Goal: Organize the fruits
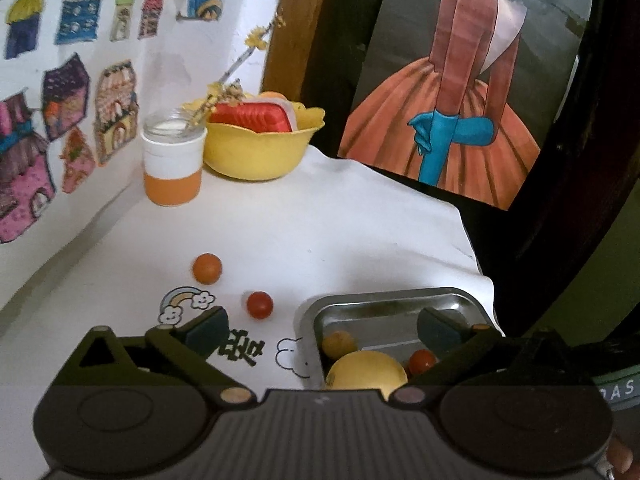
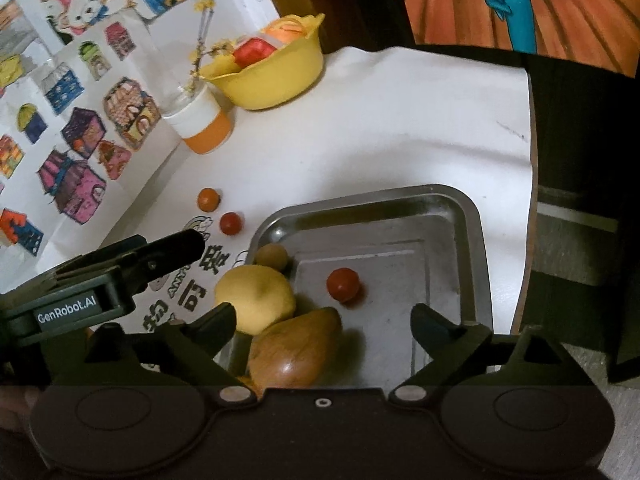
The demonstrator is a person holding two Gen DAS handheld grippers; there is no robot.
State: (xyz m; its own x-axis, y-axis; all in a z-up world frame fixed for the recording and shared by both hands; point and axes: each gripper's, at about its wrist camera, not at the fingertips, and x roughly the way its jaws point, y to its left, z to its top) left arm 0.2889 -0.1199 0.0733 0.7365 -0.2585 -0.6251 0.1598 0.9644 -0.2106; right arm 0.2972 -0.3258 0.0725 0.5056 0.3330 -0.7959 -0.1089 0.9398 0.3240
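Steel tray [image 2: 460,216] holding pear [image 2: 296,348], lemon [image 2: 256,296], tomato [image 2: 343,285]; left gripper [image 1: 322,330] and right gripper [image 2: 322,322] both spread wide, empty, above desk [image 2: 380,120].

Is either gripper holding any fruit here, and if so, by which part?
Nothing is held. The left gripper and right gripper both have their jaws spread with nothing between them, above the metal tray.

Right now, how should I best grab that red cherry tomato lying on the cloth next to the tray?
Probably from straight above with the open left gripper, jaws across the red tomato's widest middle. It is round, and the orange one and metal tray sit clear.
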